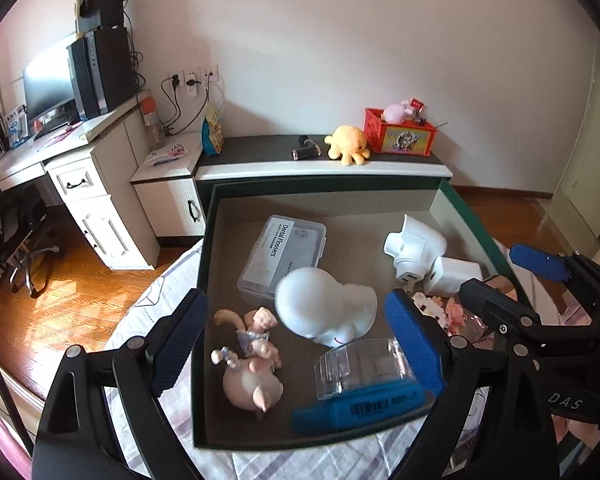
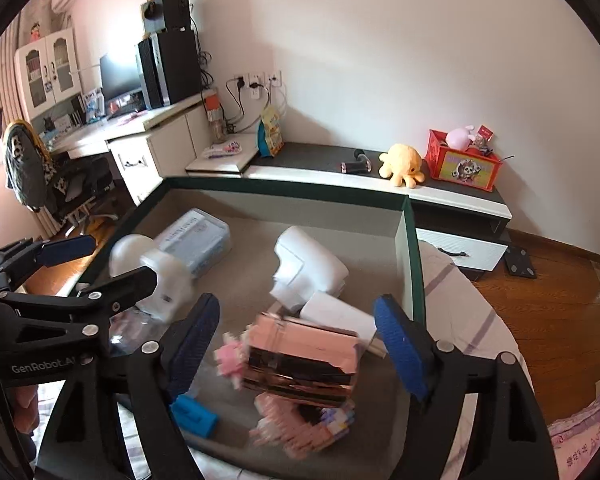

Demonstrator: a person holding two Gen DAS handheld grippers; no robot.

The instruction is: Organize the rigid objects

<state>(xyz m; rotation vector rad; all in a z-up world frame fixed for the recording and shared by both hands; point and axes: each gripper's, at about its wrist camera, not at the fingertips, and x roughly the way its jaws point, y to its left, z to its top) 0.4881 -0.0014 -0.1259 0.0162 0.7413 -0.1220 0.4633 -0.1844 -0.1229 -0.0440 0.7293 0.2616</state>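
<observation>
A dark green box (image 1: 204, 264) with a grey floor holds the objects. In the left wrist view it holds a clear Dental Flossers case (image 1: 282, 258), a white rounded figure (image 1: 324, 306), pink animal figurines (image 1: 252, 364), a clear case with a blue base (image 1: 360, 384) and white chargers (image 1: 416, 246). My left gripper (image 1: 300, 344) is open above them and empty. In the right wrist view my right gripper (image 2: 296, 340) is open over a shiny pink box (image 2: 304, 360) on a pink block toy (image 2: 296, 424). White chargers (image 2: 308, 268) lie behind.
The box (image 2: 410, 264) sits on a striped bedsheet (image 2: 468, 320). Behind it is a low cabinet (image 1: 320, 164) with a yellow plush octopus (image 1: 348, 144) and a red crate (image 1: 400, 132). A desk (image 1: 60, 148) with a monitor stands left. Wooden floor (image 2: 548, 312) lies right.
</observation>
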